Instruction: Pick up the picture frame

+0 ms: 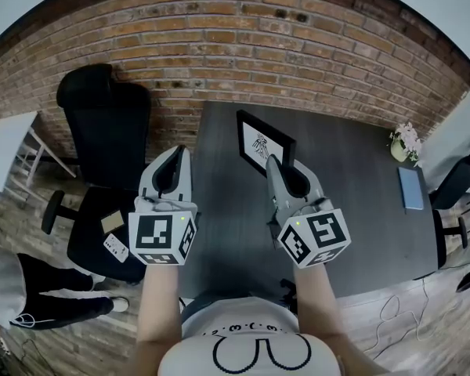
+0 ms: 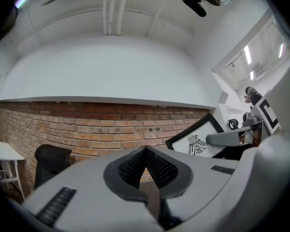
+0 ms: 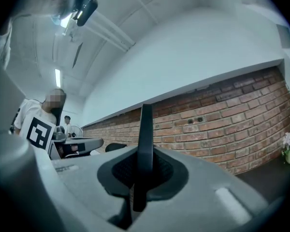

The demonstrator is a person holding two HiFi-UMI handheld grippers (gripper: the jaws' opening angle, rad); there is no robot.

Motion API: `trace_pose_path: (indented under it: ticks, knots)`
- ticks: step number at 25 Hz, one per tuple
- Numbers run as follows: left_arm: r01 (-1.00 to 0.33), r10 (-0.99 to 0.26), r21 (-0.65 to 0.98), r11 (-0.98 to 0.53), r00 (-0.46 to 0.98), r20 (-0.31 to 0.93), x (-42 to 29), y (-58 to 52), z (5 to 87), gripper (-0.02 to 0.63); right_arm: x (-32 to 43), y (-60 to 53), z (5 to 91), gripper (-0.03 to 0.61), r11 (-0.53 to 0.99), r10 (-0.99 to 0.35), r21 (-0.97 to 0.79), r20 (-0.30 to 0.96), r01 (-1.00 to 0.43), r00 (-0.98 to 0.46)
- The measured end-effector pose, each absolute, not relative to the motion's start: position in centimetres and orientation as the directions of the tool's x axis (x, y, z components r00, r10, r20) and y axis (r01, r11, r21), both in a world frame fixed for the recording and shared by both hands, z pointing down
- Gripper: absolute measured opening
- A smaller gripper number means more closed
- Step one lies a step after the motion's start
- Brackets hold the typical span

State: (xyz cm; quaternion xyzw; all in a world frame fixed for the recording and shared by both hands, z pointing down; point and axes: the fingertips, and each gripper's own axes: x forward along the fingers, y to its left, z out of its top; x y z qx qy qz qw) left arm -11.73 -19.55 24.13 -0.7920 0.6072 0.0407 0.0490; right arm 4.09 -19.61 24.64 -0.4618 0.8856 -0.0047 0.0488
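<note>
Mid-worktop [image 1: 360, 210]: picture frame [image 1: 262, 141] edge-on between the jaws of the right tool [image 1: 274, 163], left tool [image 1: 178, 153] just left, apart from it. Far right on the worktop, flowers [image 1: 406, 141], flat pad [image 1: 412, 188] before them. Left of the worktop, chair [image 1: 106, 124]; behind both, brick wall [image 1: 243, 45].
</note>
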Motion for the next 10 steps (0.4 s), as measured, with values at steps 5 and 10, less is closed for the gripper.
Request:
trace_pose_path:
  ticks: [5,10]
  knots:
    - [-0.965,-0.956,-0.04,-0.259,0.262,-0.132,-11.43,-19.55,23.97,-0.002,4.06,-19.48,24.47,0.014,0.565,-0.822,-0.007,-0.09,-0.825,-0.562]
    - [-0.965,-0.954,-0.048,-0.259,0.264,-0.145,-11.41,-19.56,23.58,-0.002,3.8,-19.51,24.26,0.014,0.561,-0.823,0.017,-0.095,-0.828,-0.56]
